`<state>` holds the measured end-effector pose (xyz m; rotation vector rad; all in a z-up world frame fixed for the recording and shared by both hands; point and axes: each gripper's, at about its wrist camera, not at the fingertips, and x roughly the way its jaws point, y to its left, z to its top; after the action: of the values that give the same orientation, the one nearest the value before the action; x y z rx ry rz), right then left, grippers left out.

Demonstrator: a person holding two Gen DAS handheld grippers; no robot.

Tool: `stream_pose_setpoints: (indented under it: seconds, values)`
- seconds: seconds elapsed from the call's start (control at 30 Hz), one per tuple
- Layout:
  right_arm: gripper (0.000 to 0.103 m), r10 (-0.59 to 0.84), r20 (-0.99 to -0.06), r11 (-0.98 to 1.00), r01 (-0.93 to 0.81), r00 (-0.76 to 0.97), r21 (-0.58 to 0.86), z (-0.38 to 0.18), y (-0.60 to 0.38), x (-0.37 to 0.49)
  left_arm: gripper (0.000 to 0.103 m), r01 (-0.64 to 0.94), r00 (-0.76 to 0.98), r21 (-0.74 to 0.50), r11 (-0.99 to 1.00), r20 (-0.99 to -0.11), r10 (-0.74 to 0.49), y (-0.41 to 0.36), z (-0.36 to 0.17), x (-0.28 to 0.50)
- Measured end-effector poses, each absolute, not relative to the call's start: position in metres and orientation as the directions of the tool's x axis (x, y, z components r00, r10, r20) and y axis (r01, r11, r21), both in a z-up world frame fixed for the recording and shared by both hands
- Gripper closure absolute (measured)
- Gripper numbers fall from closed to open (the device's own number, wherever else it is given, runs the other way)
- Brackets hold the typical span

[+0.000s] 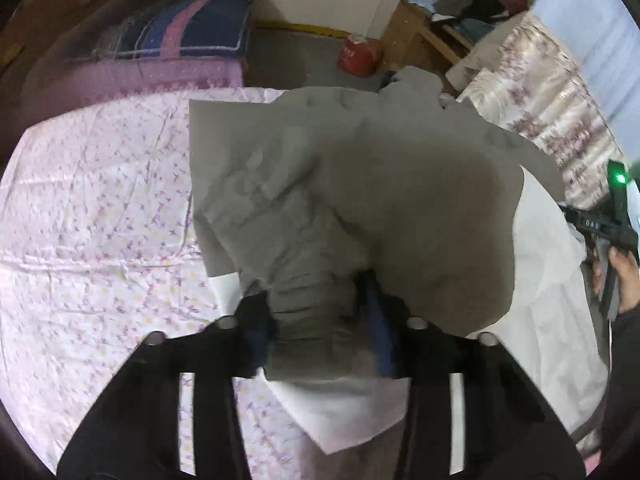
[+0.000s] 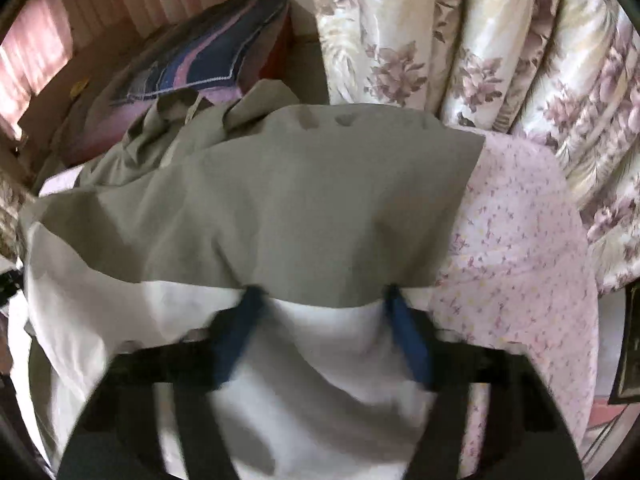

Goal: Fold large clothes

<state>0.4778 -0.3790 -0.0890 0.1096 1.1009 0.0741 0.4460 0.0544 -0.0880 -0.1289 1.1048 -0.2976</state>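
Observation:
A large grey-green garment (image 1: 360, 184) with a white lining (image 1: 344, 408) lies spread on the pink flowered bed sheet (image 1: 100, 208). My left gripper (image 1: 320, 320) has its blue-padded fingers on either side of a bunched grey fold; the jaws stand wide around the cloth. In the right wrist view the garment (image 2: 280, 208) lies ahead with its white lining (image 2: 312, 360) under my right gripper (image 2: 320, 296), whose blue fingers stand wide apart at the grey hem. The right gripper also shows at the far right of the left wrist view (image 1: 612, 220), held by a hand.
A navy and pink folded blanket (image 1: 180, 24) lies at the bed's far end. A floral quilt (image 2: 500, 60) is piled along the right side. A red container (image 1: 358, 54) stands on the floor near a wooden table (image 1: 420, 36) heaped with clothes.

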Motion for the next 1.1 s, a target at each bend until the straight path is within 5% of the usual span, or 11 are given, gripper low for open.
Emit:
stream_pose_setpoints:
  seconds: [0.13,0.3,0.4,0.5,0.6,0.67,0.73,0.87,1.0,1.1]
  values:
    - [0.087,0.077,-0.807,0.997,-0.037,0.585,0.068,-0.057,-0.385,0.458,0.074,0.218,0.546,-0.224,0.950,-0.779,-0.309,0.048,-0.044,0.420]
    - [0.094,0.113,-0.668,0.985,0.006,0.736,0.173,-0.020,-0.419,0.442,0.074,0.330,0.658,-0.142,0.933,-0.674,-0.335,0.033,0.002,0.377]
    - [0.094,0.178,-0.674,0.968,-0.003,0.717,0.252,-0.032,-0.428,0.457,0.074,0.318,0.648,-0.092,0.943,-0.705,-0.287,0.035,-0.020,0.385]
    - [0.080,0.094,-0.753,0.994,-0.014,0.651,0.113,-0.060,-0.417,0.473,0.071,0.251,0.528,-0.148,0.957,-0.807,-0.263,0.055,-0.081,0.415]
    - [0.039,0.059,-0.767,0.996,0.018,0.639,0.092,-0.065,-0.423,0.468,0.045,0.189,0.474,-0.206,0.960,-0.837,-0.273,0.075,-0.112,0.424]
    - [0.030,0.092,-0.747,0.987,0.040,0.658,0.158,-0.050,-0.440,0.454,0.030,0.158,0.497,-0.200,0.967,-0.830,-0.253,0.083,-0.102,0.417]
    - [0.008,0.067,-0.726,0.987,0.063,0.684,0.151,-0.033,-0.448,0.440,0.011,0.153,0.545,-0.111,0.982,-0.820,-0.178,0.081,-0.082,0.407]
    - [0.002,-0.101,-0.671,0.995,0.080,0.735,-0.062,-0.003,-0.423,0.413,0.004,0.132,0.633,0.090,0.987,-0.774,-0.014,0.056,-0.046,0.393]
    - [0.002,-0.347,-0.577,0.906,0.106,0.739,-0.409,-0.014,-0.368,0.402,0.003,0.164,0.671,0.089,0.982,-0.741,-0.045,0.028,-0.019,0.396]
    - [0.004,-0.169,-0.649,0.960,-0.027,0.742,-0.280,-0.025,-0.358,0.400,0.003,0.175,0.666,0.052,0.983,-0.742,-0.079,0.007,-0.021,0.401]
